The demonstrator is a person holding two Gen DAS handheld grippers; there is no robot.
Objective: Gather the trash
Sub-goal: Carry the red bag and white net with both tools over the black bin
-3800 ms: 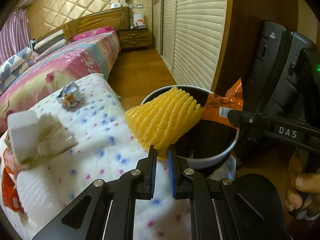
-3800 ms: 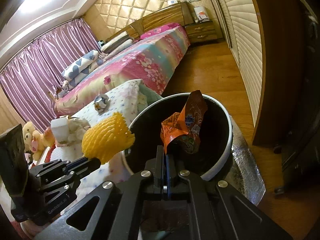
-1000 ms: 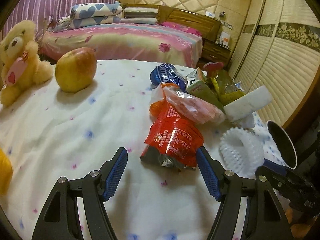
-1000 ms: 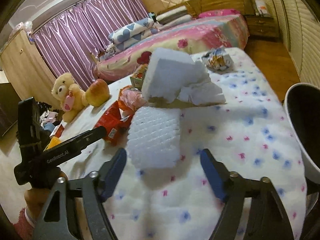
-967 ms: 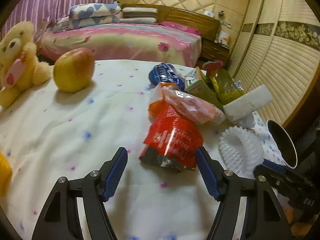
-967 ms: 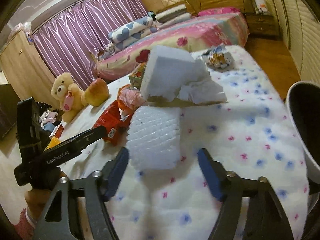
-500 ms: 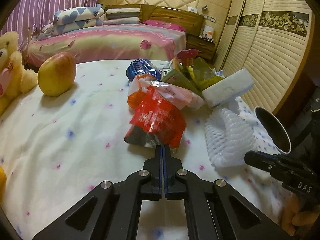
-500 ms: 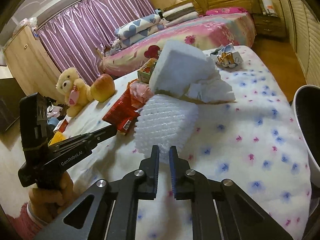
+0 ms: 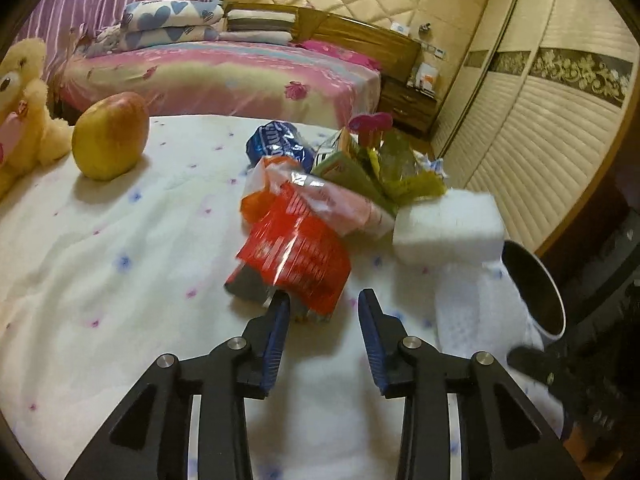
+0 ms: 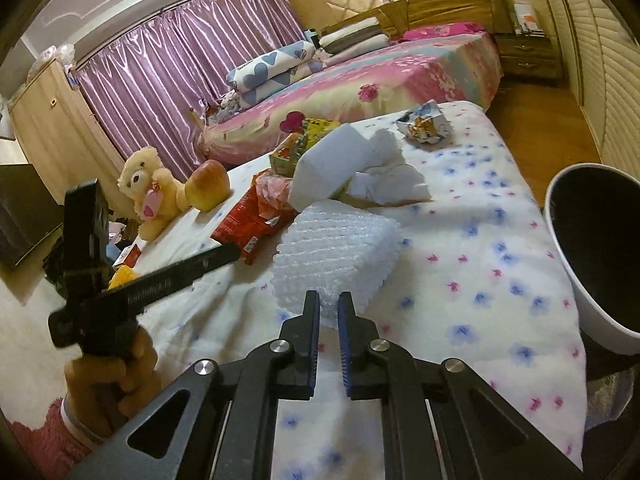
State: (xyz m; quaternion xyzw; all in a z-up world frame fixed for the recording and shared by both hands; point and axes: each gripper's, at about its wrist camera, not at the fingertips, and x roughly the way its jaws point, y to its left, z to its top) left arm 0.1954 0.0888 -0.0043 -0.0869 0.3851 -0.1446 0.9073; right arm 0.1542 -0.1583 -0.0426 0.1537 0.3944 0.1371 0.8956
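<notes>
A red snack wrapper [image 9: 292, 256] lies on the white flowered bedspread [image 9: 120, 260], its near end between the fingertips of my left gripper [image 9: 324, 300]. The jaws are opening and the pads are not pressing on the wrapper. In the right wrist view my right gripper [image 10: 328, 304] is shut on the near edge of a white foam net [image 10: 336, 248], which reads as a blurred white shape [image 9: 468, 304] in the left wrist view. The black bin with a white rim [image 10: 592, 248] stands off the bed's right edge.
Behind the red wrapper lie a pink bag [image 9: 332, 204], a blue wrapper [image 9: 276, 142], green packaging [image 9: 360, 164] and a white foam block [image 9: 448, 224]. A crumpled wrapper [image 10: 426, 126] is at the far edge. An apple [image 9: 110, 136] and teddy bear [image 10: 148, 188] sit left.
Both grippers stood wide open a second ago. The left one shut empty in front of the red wrapper and has parted again. The right one closed on the foam net and drew it back slightly.
</notes>
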